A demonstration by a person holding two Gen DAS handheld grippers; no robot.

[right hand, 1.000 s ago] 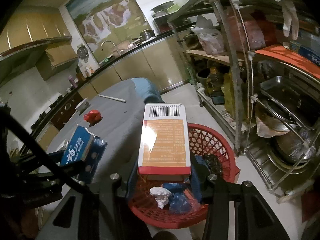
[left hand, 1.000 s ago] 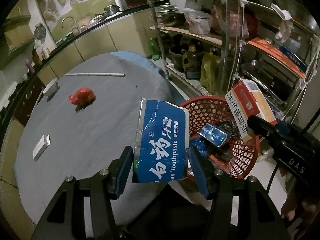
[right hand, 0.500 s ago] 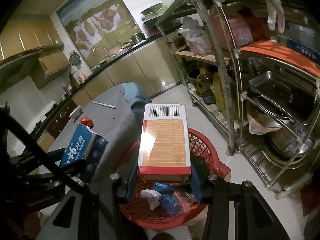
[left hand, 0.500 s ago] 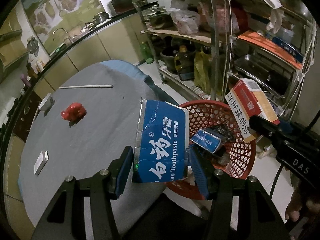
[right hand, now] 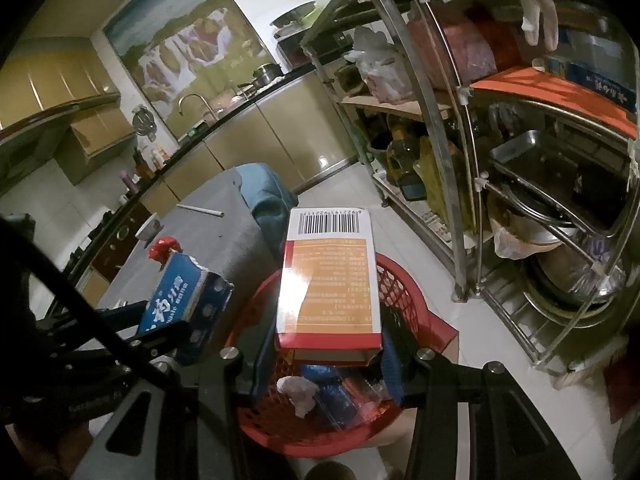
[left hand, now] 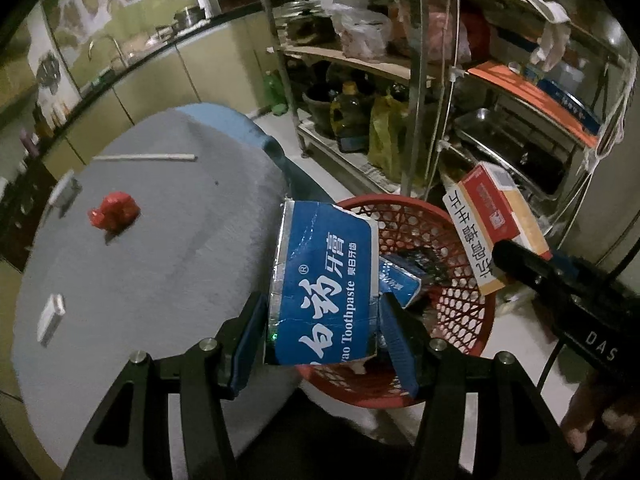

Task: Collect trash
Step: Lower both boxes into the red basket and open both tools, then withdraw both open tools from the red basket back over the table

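Left gripper (left hand: 322, 340) pinches a blue toothpaste box (left hand: 326, 284) above the red basket (left hand: 472, 344) rim. Right gripper (right hand: 326, 356) clamps an orange carton (right hand: 330, 280) over the basket's middle, apparently positioned for dropping.

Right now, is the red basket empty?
No. The red basket holds a white paper wad and blue wrappers.

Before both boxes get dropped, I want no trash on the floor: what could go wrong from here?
1. The blue toothpaste box in the left gripper looks to hang near the red basket's table-side rim, so it may tip outside.
2. The orange box in the right gripper is long; released flat, it could land on the trash already piled inside and slide out.
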